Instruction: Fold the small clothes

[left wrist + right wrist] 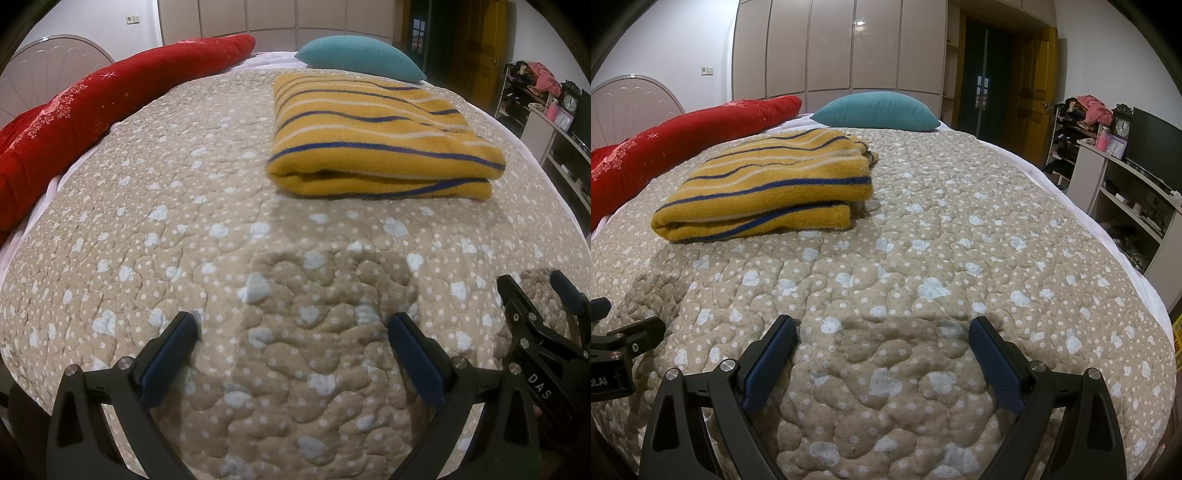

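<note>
Bedroom | quilt (155,229) bears folded striped cloth (768,188) | both grippers' fingers (170,350) spread, empty

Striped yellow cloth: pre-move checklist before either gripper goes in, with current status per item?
1. Left gripper open and empty: ok, fingers spread, only quilt between them.
2. Right gripper open and empty: ok, same.
3. Striped yellow cloth free of both grippers: ok, it lies farther up the quilt, untouched.
4. Cloth already folded: ok, it lies in stacked layers with a rounded fold edge facing the cameras; whether another fold is wanted, cannot tell.
5. Nothing resting on the cloth: ok; teal pillow sits behind it, red bolster off to the side.
6. Far corner squared: not ok, layers look bunched there in the right wrist view.
</note>
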